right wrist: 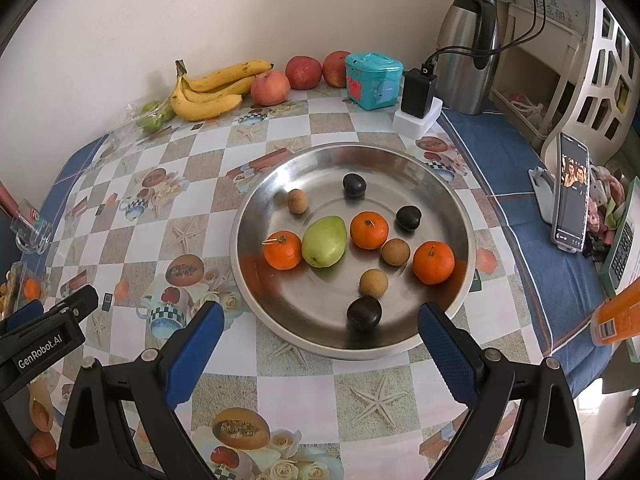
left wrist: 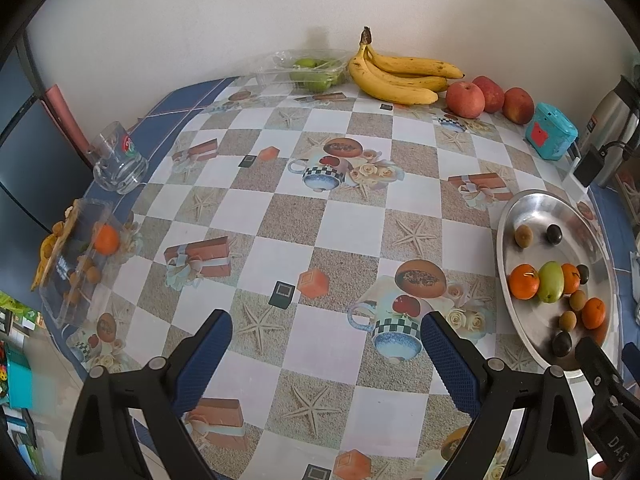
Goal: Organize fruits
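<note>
Reaching from the counter's left edge, the gaping left tongs [left wrist: 326, 354] could tip the clear fruit box [left wrist: 76, 256]; right tongs [right wrist: 320, 340], also apart, may set round fruit rolling in the steel dish [right wrist: 452, 204] near the right edge

Plain cream wall [left wrist: 200, 20] behind table [left wrist: 360, 208]

Left gripper [left wrist: 326, 340], right gripper [right wrist: 320, 334]: jaws spread (nothing held).

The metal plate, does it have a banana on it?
No, the bananas lie by the wall, while the metal plate holds only small round fruits and one green fruit.
</note>
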### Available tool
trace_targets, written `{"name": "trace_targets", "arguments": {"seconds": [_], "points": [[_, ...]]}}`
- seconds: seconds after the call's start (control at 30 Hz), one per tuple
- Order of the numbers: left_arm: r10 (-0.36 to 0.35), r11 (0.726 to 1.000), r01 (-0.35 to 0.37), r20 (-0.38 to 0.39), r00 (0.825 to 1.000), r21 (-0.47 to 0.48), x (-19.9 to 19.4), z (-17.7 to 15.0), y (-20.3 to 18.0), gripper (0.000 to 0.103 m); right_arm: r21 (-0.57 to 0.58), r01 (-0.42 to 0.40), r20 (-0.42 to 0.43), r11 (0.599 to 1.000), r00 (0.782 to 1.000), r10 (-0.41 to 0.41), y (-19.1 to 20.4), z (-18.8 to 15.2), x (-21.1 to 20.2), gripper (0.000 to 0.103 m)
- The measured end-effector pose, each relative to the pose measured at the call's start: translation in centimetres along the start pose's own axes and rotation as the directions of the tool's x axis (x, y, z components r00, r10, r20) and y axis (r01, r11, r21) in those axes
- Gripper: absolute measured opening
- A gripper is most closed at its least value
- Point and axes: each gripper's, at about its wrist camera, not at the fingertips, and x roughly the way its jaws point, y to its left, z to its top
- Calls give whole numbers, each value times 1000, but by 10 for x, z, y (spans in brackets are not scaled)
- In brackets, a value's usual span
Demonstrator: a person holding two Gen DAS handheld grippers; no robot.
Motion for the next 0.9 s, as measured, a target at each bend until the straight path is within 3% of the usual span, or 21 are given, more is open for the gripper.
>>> {"name": "trace_targets", "arguments": {"seconds": [0.9], "points": [[1, 1000, -1, -1, 1000, -5, 0, 0, 1, 97, -6, -1, -6, 1000, 1000, 1, 1, 0, 1, 97]]}}
